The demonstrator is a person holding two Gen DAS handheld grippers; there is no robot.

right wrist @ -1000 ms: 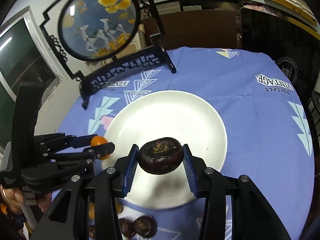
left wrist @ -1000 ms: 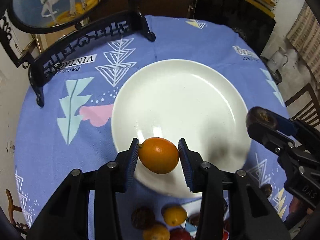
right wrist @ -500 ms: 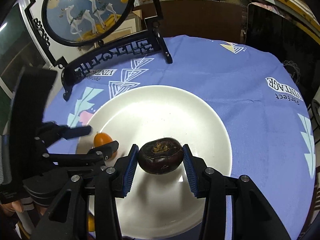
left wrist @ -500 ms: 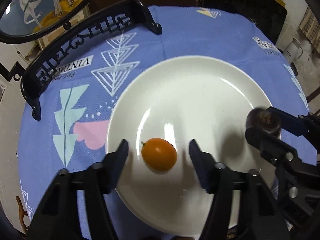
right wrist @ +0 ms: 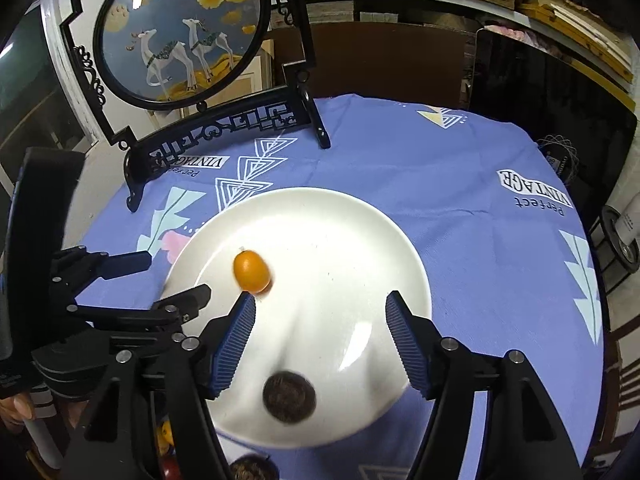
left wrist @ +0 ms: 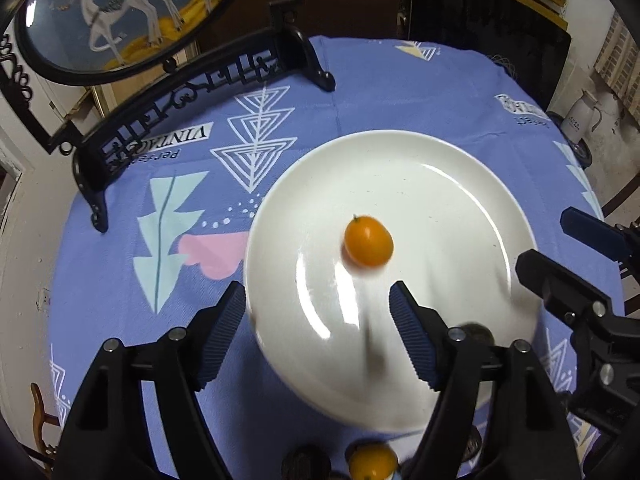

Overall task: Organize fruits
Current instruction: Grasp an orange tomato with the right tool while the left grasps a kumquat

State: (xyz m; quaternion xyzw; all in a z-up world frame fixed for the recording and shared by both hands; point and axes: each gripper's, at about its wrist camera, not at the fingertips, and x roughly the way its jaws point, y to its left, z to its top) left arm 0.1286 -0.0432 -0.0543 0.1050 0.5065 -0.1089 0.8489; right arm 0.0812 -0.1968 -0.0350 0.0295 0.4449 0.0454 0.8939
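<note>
Now both grippers' jaws, just opening, stand apart and empty; the kumquat (left wrist: 368, 247) and dark chestnut (right wrist: 289, 398) lie on the white plate (right wrist: 360, 232).

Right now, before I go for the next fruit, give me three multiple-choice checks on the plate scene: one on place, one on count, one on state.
1. Where is the orange kumquat?
A. on the white plate
B. on the blue tablecloth
C. between the left gripper's fingers

2. How many fruits lie on the plate?
A. one
B. two
C. four

3. What state is the right gripper in?
A. shut on the dark chestnut
B. shut on nothing
C. open, nothing between its fingers

Answers: 1 A, the kumquat lies on the plate. 2 B, only the kumquat and the dark chestnut are there. 3 C, its fingers have just been opening and the chestnut lies free on the plate.
</note>
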